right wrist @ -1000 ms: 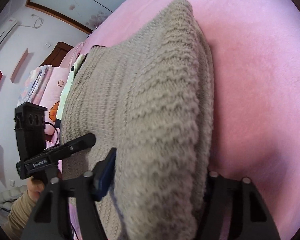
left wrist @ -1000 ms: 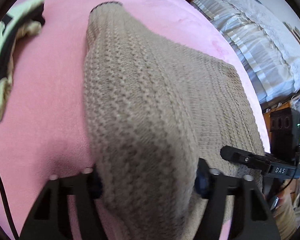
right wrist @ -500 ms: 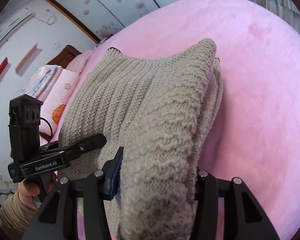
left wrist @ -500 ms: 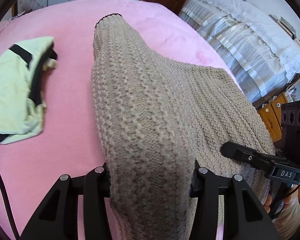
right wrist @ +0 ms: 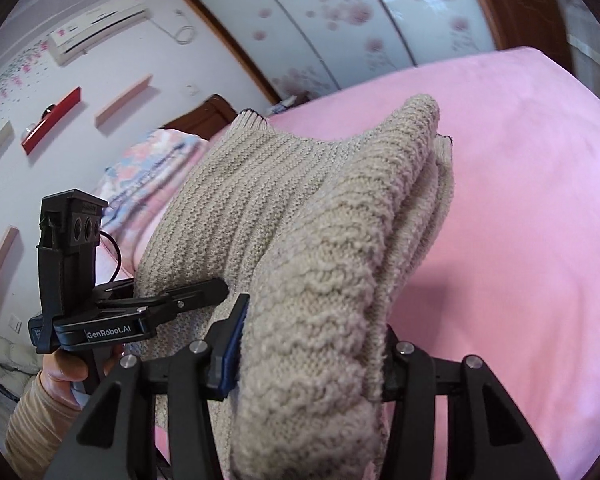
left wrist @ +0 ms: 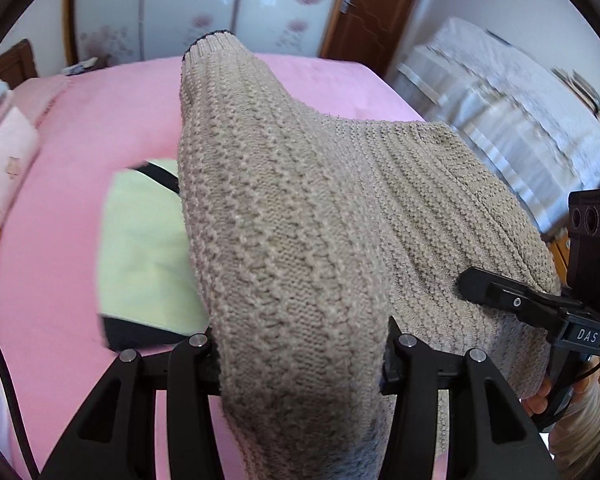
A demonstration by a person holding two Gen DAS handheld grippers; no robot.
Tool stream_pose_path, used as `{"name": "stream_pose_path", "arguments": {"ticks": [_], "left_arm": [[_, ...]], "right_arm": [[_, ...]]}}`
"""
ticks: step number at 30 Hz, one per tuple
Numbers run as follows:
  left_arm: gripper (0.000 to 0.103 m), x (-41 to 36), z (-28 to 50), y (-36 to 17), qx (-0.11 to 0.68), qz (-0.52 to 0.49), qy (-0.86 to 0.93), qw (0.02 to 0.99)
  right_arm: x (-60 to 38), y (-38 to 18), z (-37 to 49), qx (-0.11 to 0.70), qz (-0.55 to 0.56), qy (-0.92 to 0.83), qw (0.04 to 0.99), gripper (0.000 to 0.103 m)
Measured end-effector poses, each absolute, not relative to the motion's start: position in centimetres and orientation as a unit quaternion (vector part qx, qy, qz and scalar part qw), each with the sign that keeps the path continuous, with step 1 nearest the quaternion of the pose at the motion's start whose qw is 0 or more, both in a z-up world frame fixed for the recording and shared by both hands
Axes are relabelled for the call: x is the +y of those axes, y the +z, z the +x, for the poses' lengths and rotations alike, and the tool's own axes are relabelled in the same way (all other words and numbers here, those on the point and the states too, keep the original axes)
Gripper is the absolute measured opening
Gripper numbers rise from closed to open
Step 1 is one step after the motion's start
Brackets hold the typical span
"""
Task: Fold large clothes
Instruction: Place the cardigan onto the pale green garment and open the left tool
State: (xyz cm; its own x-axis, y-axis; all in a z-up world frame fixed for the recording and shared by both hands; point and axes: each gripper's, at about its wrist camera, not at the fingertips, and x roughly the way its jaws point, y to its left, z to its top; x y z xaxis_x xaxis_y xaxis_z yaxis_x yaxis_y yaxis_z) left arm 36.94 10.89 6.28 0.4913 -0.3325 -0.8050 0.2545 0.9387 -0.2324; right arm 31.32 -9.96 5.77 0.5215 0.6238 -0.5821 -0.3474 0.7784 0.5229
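Jaws pinch sweater (left wrist: 300, 240); green garment (left wrist: 140, 248) beneath.

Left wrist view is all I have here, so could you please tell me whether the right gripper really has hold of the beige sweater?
Observer: Yes. In the right wrist view the right gripper is clamped on a thick bunched fold of the beige sweater.
Operator: Thank you. What lies on the bed beyond that fold?
Observer: Bare pink bedspread, with the sweater's shadow on it.
Operator: Can you see the left gripper from that side?
Observer: Yes, the left gripper is at the sweater's other edge, with a hand on its handle.
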Motion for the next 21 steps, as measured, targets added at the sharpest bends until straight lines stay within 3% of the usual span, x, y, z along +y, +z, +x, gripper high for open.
{"name": "stream_pose_path", "arguments": {"ticks": [8,21], "left_arm": [[0.048,19.7,45.2,4.7,0.455,-0.04,-0.152,0.876],[0.052,26.0,54.2,-11.0,0.515,-0.042,-0.104,0.85]], "right_arm": [[-1.6,3.9,40.2,0.38,0.18,0.315,0.851,0.049],[4.1,-10.7,48.0,0.434,0.213,0.284,0.828,0.049]]}}
